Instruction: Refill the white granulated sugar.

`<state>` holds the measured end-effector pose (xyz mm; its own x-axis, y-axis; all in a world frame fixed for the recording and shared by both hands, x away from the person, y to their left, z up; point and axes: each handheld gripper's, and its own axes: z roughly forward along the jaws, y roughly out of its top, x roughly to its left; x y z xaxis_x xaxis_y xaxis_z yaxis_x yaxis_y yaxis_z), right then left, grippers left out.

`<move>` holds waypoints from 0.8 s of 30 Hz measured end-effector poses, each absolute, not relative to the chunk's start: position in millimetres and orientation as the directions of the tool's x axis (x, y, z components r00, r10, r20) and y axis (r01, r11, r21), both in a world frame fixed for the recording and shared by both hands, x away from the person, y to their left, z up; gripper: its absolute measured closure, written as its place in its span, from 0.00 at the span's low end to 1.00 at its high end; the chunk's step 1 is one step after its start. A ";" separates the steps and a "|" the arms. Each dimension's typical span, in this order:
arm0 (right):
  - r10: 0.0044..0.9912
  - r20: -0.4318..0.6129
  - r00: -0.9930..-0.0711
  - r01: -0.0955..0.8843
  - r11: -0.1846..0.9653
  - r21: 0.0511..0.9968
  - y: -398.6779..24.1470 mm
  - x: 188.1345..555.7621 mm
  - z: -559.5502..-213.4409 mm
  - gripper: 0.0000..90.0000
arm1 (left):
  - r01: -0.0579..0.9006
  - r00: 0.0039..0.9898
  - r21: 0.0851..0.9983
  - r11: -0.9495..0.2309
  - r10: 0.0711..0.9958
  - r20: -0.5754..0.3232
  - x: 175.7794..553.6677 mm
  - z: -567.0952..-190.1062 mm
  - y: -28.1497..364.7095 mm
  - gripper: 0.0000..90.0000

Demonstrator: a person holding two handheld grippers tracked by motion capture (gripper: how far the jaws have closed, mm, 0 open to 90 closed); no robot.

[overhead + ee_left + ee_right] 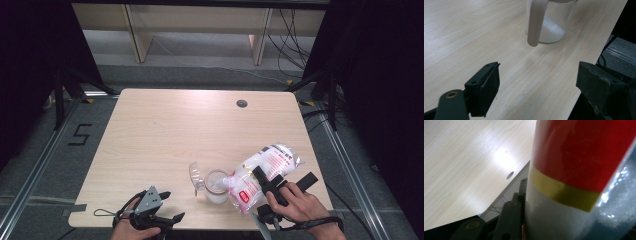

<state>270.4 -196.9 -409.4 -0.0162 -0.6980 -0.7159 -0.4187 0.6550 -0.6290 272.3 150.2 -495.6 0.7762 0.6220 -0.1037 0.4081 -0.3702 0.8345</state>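
— High view first: where does the pale wooden surface (pixel 165 140) carry the things?

— Near its front right. A clear plastic bag of white powder with red print (pixel 260 175) lies slanted there, long axis running from far right down to near left, its lower end pointing into a clear glass jar with white powder at its bottom (pixel 216 186).

— Who has the bag?

— The right claw (pixel 272 186) is clamped across its middle; the right gripper view has the bag pressed against a jaw. That hand reaches up from the front edge.

— And the left claw (pixel 162 205)?

— Spread apart, clasping nothing, low at the front left, aimed toward the jar.
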 end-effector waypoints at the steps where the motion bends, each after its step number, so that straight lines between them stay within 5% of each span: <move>1: -0.699 -0.715 -0.025 -0.422 0.656 -0.626 -196.7 270.5 -409.1 0.81 | 0.408 0.776 0.835 -0.369 0.622 -0.104 272.3 -495.7 150.1 0.21; 24: -0.711 -0.703 -0.017 -0.417 0.644 -0.641 -196.1 271.1 -405.1 0.81 | 0.410 0.775 0.839 -0.358 0.622 -0.113 272.0 -495.8 149.3 0.21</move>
